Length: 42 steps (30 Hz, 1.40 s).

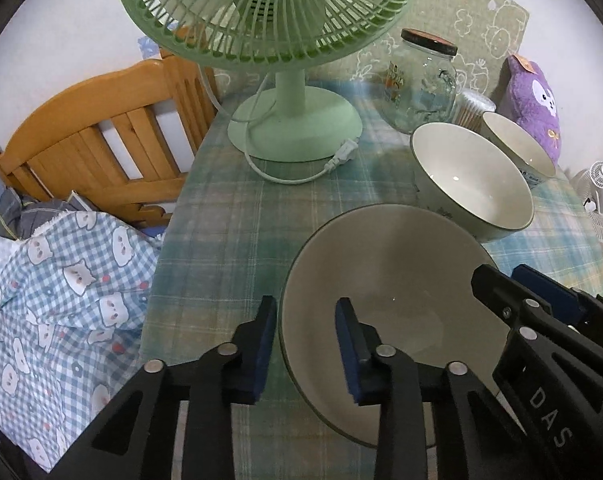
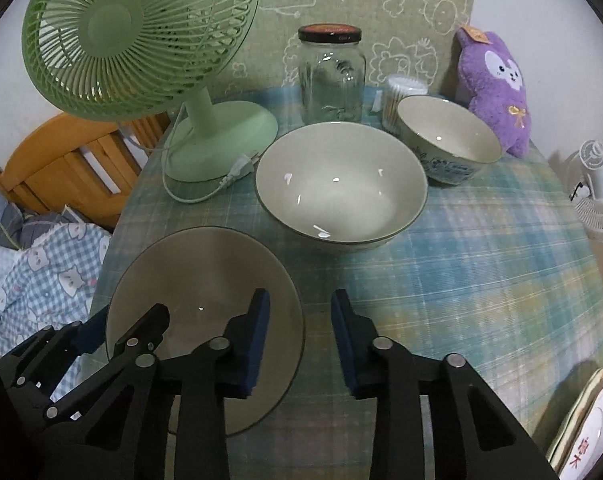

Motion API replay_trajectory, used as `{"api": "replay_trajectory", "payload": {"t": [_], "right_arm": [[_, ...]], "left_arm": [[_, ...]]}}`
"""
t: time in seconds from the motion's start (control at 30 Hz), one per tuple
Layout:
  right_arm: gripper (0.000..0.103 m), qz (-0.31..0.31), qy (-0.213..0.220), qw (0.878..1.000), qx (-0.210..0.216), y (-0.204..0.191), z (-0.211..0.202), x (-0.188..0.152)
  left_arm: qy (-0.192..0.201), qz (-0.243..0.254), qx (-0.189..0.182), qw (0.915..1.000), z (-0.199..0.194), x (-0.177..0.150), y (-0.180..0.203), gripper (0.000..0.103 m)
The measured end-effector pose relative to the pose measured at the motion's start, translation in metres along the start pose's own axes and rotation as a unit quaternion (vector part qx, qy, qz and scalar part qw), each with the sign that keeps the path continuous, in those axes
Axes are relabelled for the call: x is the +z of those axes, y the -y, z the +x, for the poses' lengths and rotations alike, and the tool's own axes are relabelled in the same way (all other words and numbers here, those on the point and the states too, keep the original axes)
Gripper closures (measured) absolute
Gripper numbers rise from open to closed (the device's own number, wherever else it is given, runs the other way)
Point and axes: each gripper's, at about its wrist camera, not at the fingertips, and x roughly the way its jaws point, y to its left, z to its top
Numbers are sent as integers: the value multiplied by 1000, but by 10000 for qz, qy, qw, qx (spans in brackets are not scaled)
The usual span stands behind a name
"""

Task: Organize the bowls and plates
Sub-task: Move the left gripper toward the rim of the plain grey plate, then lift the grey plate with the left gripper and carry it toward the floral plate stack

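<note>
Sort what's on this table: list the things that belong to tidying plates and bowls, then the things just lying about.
Job:
plate
big bowl
small bowl
plate stack

Lying about:
green fan
jar
cotton swabs
purple plush

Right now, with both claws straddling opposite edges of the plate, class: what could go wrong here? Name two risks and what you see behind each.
1. The left claw and right claw each reach only the thin rim of the plate, so it could slip or tilt if lifted unevenly.
2. The large bowl sits just behind the plate; a swing that way might knock it.
</note>
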Motion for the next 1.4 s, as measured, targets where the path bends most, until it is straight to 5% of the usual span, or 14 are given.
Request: {"api": "replay_trajectory", "payload": {"t": [0.23,1.4], "right_arm": [[89,46,-85,9999,-28,-5,7,0],[89,-139,-53,9996,-220,29,-43,-20]], "left_arm": [[-65,84,-4,9999,8,2,-2,88],[72,44,23,10000,-41,-20,43,88]]}}
